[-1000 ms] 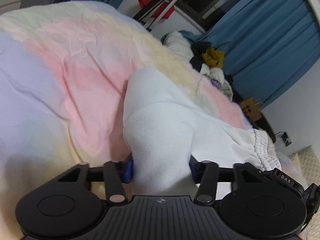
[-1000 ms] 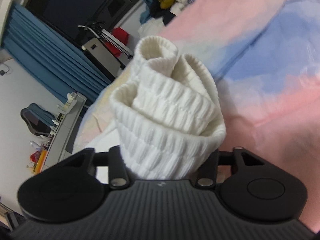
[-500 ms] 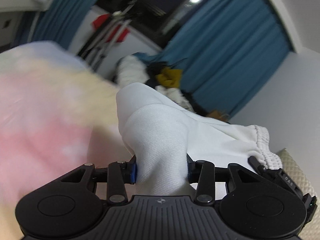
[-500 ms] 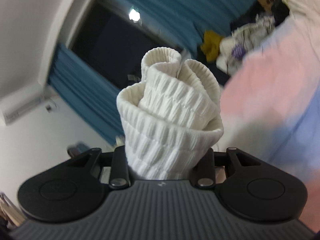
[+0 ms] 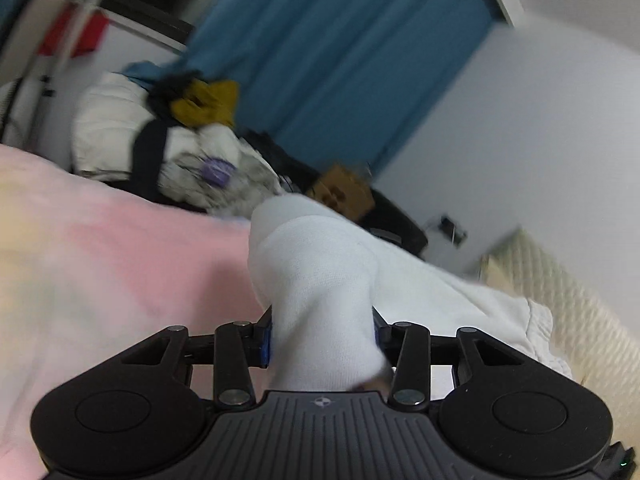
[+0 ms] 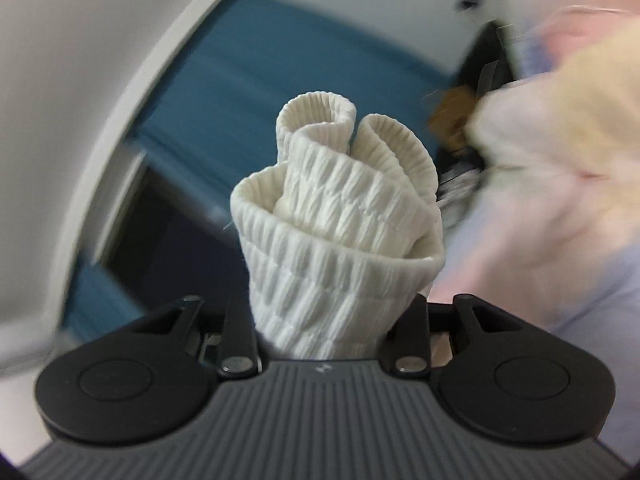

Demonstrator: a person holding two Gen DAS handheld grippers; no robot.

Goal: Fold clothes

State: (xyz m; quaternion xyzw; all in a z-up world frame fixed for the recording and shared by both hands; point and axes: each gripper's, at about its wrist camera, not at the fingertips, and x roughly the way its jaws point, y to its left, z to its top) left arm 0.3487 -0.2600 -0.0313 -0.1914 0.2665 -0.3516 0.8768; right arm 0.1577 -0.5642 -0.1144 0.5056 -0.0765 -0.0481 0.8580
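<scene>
A white garment (image 5: 320, 280) with an elastic ribbed band is held by both grippers above a pastel bedspread (image 5: 100, 264). My left gripper (image 5: 322, 336) is shut on a bunched fold of the smooth white fabric, which trails right to a gathered waistband (image 5: 536, 332). My right gripper (image 6: 336, 320) is shut on the ribbed cream cuff (image 6: 340, 216), which stands bunched and curled up between the fingers. The fingertips of both grippers are hidden by cloth.
A heap of clothes (image 5: 180, 136) with a mustard piece lies beyond the bed. Blue curtains (image 5: 340, 52) and a white wall (image 5: 540, 140) stand behind. A cardboard box (image 5: 344, 192) sits by the wall. The bedspread also shows at right (image 6: 560, 200).
Both grippers have lifted and swung, carrying the garment; the views now look more at curtains and wall than at the bed. Both grips are unchanged.
</scene>
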